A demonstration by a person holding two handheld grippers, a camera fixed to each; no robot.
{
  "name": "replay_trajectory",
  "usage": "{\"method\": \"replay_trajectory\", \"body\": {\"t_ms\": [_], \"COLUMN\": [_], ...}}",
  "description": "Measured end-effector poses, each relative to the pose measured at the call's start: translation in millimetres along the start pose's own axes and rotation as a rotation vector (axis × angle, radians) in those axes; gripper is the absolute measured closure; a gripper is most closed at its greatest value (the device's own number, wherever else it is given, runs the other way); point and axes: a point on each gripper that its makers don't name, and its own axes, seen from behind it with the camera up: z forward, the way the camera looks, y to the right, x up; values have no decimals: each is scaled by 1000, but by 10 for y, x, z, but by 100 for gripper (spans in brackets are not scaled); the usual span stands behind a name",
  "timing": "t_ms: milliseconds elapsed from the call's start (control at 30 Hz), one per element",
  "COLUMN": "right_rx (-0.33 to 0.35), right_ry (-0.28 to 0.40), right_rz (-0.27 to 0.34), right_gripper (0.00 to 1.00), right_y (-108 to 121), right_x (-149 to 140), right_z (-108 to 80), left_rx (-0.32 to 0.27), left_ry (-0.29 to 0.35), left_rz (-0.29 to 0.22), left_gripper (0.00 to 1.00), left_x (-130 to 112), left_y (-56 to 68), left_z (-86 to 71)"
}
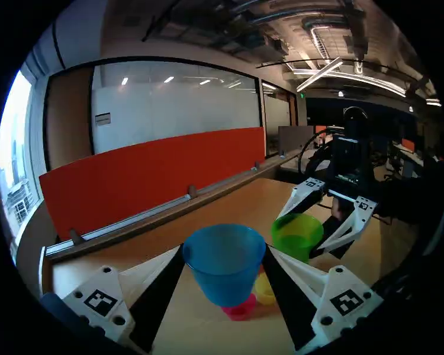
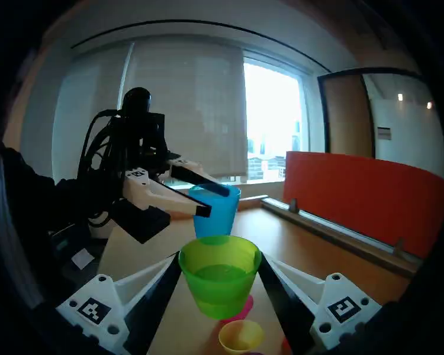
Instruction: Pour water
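Two cups are held above the wooden desk, close together and upright. The left tongs are clamped on the blue cup. The right tongs are clamped on the green cup, which seems to hold some liquid, though its tint makes that hard to judge. Near, beneath them, a small pink cup and a small yellow cup sit on the desk.

Wooden desk, orange partition panel along its far edge, frosted glass wall, bright window, roller blind, ceiling strip lights.
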Motion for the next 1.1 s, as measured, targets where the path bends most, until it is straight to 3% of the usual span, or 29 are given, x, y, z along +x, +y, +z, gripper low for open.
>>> {"method": "replay_trajectory", "body": {"t_ms": [1100], "right_rx": [19], "right_ry": [-136], "right_rz": [-13], "right_gripper": [7], "right_y": [-18], "right_x": [-373], "right_z": [-212], "left_rx": [-97], "left_ry": [-225], "left_rz": [155], "left_gripper": [10], "left_x": [-703], "left_y": [258], "left_z": [-39]}}
